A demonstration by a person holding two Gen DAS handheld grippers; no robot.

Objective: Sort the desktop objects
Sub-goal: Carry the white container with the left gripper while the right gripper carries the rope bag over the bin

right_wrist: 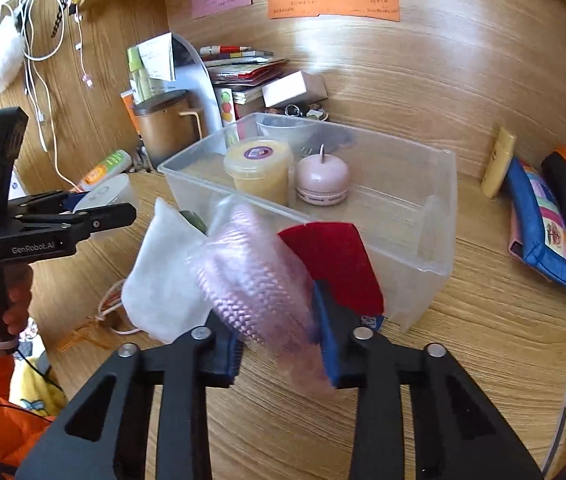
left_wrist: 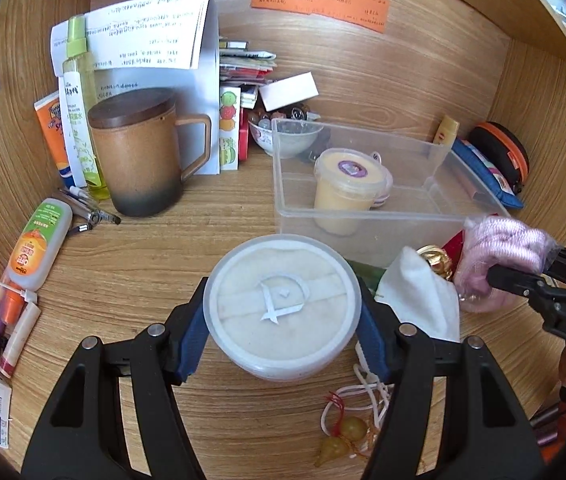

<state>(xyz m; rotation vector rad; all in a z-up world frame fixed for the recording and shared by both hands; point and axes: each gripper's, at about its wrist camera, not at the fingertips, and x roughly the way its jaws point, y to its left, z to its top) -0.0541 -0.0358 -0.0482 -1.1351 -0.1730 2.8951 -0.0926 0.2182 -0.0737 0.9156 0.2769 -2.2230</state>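
"GenRobot.AI" lettering on left tool (right_wrist: 77,208), "DAS" on right tool (left_wrist: 479,280)

My wooden desk (left_wrist: 155,256) carries: clear plastic bin (left_wrist: 363,216), lidded brown mug (left_wrist: 143,160), orange-labelled bottle (left_wrist: 37,244), blue pouch (right_wrist: 539,224), white cloth bag (right_wrist: 163,280).

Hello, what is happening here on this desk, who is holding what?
A person is sorting desk things with tongs in each hand. The left tongs grip a round white container at its sides. The right tongs are shut on a pink item in a plastic bag. The clear plastic bin already holds a yellow jar and a small pink device.
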